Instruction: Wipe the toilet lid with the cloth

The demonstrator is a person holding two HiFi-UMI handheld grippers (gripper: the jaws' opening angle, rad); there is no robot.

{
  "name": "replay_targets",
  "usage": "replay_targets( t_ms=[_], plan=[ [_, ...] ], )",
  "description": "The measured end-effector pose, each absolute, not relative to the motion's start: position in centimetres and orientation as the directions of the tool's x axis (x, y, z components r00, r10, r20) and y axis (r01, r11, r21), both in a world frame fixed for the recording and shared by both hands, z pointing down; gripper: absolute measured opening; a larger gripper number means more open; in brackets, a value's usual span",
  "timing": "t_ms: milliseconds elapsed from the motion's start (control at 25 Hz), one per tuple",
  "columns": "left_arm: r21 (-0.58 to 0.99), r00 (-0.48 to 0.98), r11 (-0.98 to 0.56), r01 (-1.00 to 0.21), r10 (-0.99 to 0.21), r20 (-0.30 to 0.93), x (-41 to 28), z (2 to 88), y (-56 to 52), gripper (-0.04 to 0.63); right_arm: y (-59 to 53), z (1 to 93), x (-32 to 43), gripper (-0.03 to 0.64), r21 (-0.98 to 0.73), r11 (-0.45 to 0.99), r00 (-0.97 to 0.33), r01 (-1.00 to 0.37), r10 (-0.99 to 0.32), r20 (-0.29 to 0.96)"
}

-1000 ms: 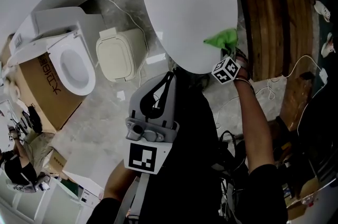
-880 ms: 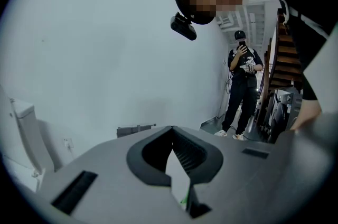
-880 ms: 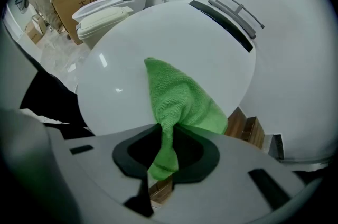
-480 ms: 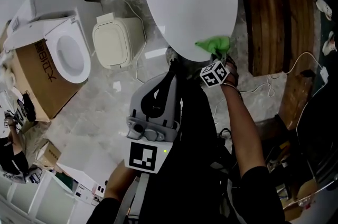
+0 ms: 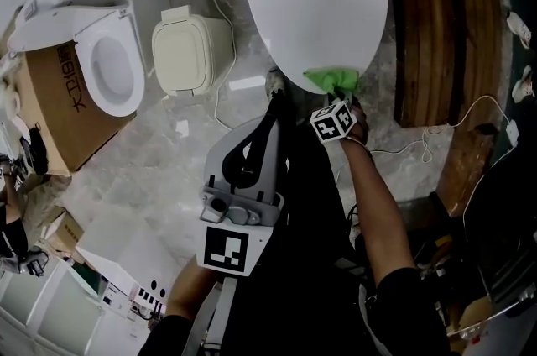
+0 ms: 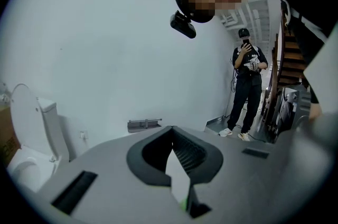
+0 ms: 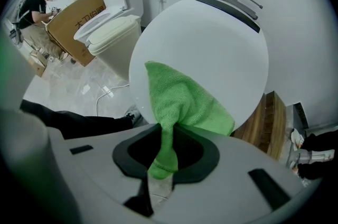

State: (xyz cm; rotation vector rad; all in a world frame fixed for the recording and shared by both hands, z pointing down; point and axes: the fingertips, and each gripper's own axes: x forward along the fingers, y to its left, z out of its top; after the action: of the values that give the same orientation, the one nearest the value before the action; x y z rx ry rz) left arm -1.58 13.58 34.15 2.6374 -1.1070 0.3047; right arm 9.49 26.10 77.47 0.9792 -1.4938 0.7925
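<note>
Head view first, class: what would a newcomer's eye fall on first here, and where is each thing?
The bright green cloth stands out, pressed on the near edge of the big white toilet lid and pinched between the right gripper's fingers. The left gripper hangs back near the person's body, shut and empty. At the left, a second toilet stands open beside a cardboard box.

cloth [image 7: 179,101]: fuzzy fabric | toilet lid [image 5: 315,2]: glossy smooth plastic | floor [image 5: 168,153]: polished stone
</note>
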Motion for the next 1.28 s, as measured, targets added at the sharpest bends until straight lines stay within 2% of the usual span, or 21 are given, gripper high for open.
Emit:
replay_targets(
  t_ms=[200,400,520,720,840,1000,1280],
  plan=[
    [0.153,0.665,-0.653,-0.741,-0.684,0.300,-2.6,34.2,14.5,-0.001,26.9,77.5,6.0,0.075,-0.032,0.480,-0.103,-0.877,-0.121,0.987],
    [0.145,0.645,-0.634,-0.760,-0.709,0.286,-2.9,33.6,15.3,0.000,28.0,77.5,1.6,0.075,-0.168,0.566,-0.239,-0.807,-0.054,0.970],
    [0.150,0.640,-0.625,-0.766,-0.723,0.259,-3.3,32.7,15.8,-0.001,27.1,74.8,0.3,0.075,-0.201,0.547,-0.319,-0.813,-0.129,0.939],
    [0.164,0.615,-0.593,-0.788,-0.748,0.250,-3.4,31.8,16.4,-0.002,23.9,66.9,1.7,0.077,-0.218,0.490,-0.419,-0.844,-0.348,0.839],
    [0.190,0.623,-0.594,-0.782,-0.754,0.208,-2.5,30.5,16.2,-0.001,21.1,62.9,5.5,0.077,-0.195,0.428,-0.400,-0.882,-0.466,0.789],
    [0.149,0.617,-0.599,-0.787,-0.765,0.183,-1.2,30.1,14.2,0.000,14.9,59.3,12.2,0.078,-0.148,0.267,-0.285,-0.952,-0.601,0.747],
    [0.073,0.612,-0.613,-0.787,-0.759,0.220,0.7,32.1,8.6,0.000,6.3,58.8,20.7,0.078,-0.128,0.036,-0.121,-0.991,-0.650,0.750]
  ],
)
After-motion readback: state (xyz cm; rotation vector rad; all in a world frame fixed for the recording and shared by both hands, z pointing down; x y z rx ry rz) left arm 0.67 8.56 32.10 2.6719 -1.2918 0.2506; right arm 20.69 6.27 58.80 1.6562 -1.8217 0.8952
